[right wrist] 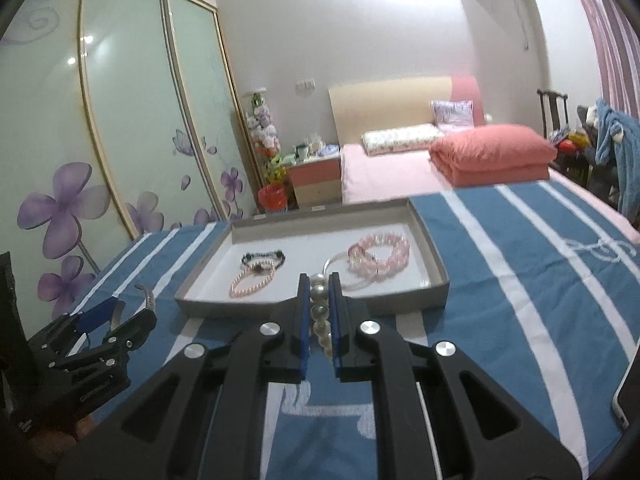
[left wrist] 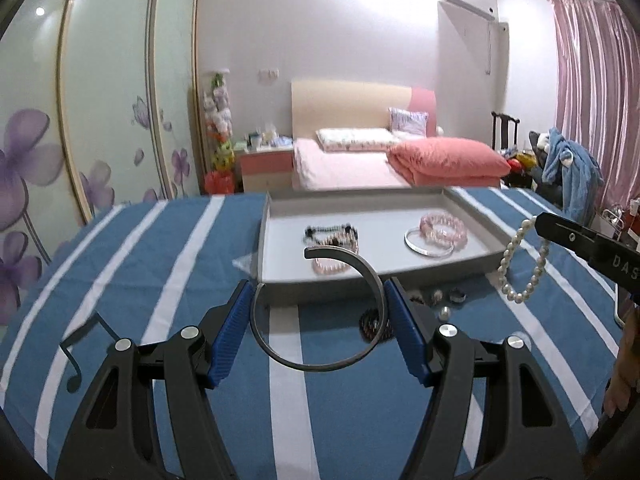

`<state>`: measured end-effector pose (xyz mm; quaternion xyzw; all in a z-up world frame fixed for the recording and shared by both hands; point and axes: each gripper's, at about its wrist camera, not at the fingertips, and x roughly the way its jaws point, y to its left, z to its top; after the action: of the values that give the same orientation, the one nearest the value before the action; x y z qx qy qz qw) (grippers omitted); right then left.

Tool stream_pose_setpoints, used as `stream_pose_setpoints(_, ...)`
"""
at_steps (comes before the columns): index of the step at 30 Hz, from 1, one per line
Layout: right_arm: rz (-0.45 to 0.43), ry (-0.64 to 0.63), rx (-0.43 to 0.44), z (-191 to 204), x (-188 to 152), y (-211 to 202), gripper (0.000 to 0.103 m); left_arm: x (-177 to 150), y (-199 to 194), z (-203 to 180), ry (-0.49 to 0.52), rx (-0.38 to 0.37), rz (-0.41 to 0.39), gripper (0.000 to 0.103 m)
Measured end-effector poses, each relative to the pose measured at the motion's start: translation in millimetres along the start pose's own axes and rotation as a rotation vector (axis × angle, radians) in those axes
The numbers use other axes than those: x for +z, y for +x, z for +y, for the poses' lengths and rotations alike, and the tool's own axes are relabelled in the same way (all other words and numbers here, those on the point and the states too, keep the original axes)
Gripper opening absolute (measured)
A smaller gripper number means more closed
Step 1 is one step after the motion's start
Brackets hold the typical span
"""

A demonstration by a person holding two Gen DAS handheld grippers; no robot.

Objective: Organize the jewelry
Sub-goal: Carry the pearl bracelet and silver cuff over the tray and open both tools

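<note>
My left gripper (left wrist: 320,300) is shut on a dark open metal bangle (left wrist: 360,276) and holds it above the striped cloth, just before the grey tray (left wrist: 276,216). My right gripper (right wrist: 320,292) is shut on a white pearl bracelet (right wrist: 319,310), which hangs from it in the left wrist view (left wrist: 524,260), right of the tray. The tray (right wrist: 432,248) holds a black bead bracelet (right wrist: 264,257), a small pink pearl bracelet (right wrist: 252,278), a pink crystal bracelet (right wrist: 380,254) and a silver bangle (left wrist: 428,244). The left gripper also shows in the right wrist view (right wrist: 120,312).
Loose pieces lie on the cloth before the tray: a dark bead bracelet (left wrist: 372,324), a small ring (left wrist: 456,295) and a pearl (left wrist: 445,313). The blue and white striped cloth (left wrist: 160,264) covers the surface. A bed, wardrobe and curtain stand behind.
</note>
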<state>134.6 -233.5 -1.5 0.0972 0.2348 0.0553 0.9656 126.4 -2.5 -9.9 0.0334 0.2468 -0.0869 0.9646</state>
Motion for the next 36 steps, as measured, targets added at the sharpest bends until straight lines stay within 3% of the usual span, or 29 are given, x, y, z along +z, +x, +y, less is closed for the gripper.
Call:
stream_pose_setpoints(9, -0.149, -0.075, -0.055, 19.1, 20.9, -10.4, 0.01, 20.4, -1.4, -8.5, 0.019, 0.046, -0.11, 0.067)
stream_pose_setpoints(17, -0.22, -0.103, -0.093, 27.0, 33.7, 1.3, 0.01, 34.9, 8.1, -14.8, 0.043, 0.086, -0.19, 0.067)
stream_pose_setpoints(36, -0.171, -0.058, -0.099, 10.6, 57.9, 70.9, 0.01, 49.5, 63.4, -12.2, 0.017, 0.075, -0.149, 0.067)
